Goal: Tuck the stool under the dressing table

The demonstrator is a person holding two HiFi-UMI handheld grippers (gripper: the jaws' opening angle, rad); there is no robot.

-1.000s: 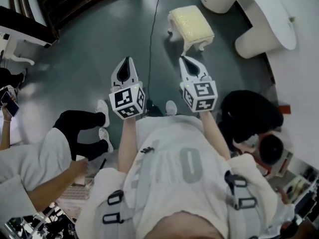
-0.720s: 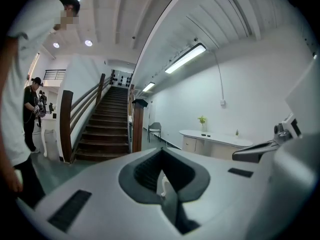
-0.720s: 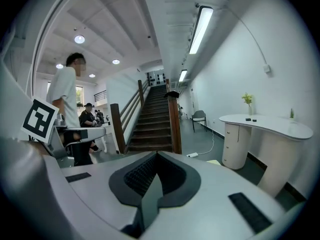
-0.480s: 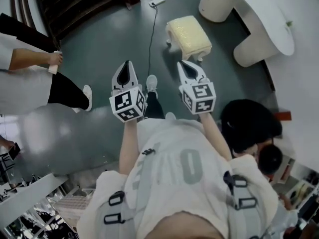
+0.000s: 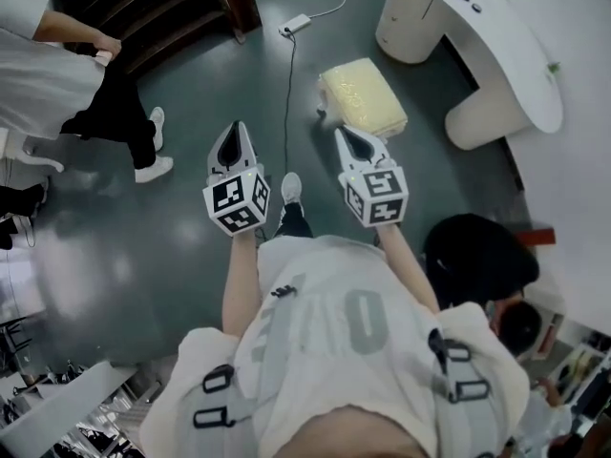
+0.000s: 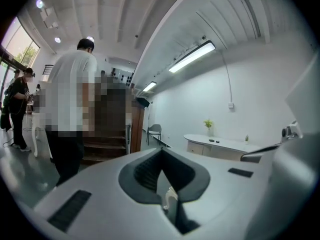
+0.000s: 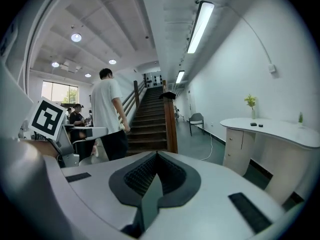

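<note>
The stool (image 5: pixel 363 95), low with a cream cushion, stands on the dark floor just ahead of my right gripper (image 5: pixel 343 134) in the head view. Its far side faces the white curved dressing table (image 5: pixel 506 41) at the top right. My left gripper (image 5: pixel 237 128) is held level beside the right one, over bare floor. Both are shut with nothing between the jaws, and neither touches the stool. The stool is hidden in both gripper views. The left gripper view shows its shut gripper (image 6: pixel 162 153) and the dressing table (image 6: pixel 225 145) far off; the right gripper (image 7: pixel 156 156) has the dressing table (image 7: pixel 272 129) closer.
A person in a white shirt (image 5: pixel 57 70) walks by the dark staircase (image 5: pixel 162 8) at the upper left. A cable and power strip (image 5: pixel 294 25) lie on the floor left of the stool. Someone with dark hair (image 5: pixel 477 251) crouches at my right. A grey chair (image 7: pixel 196 120) stands by the far wall.
Both grippers have moved forward together toward the stool, which now lies nearer their tips. The person in the white shirt has walked away toward the stairs.
</note>
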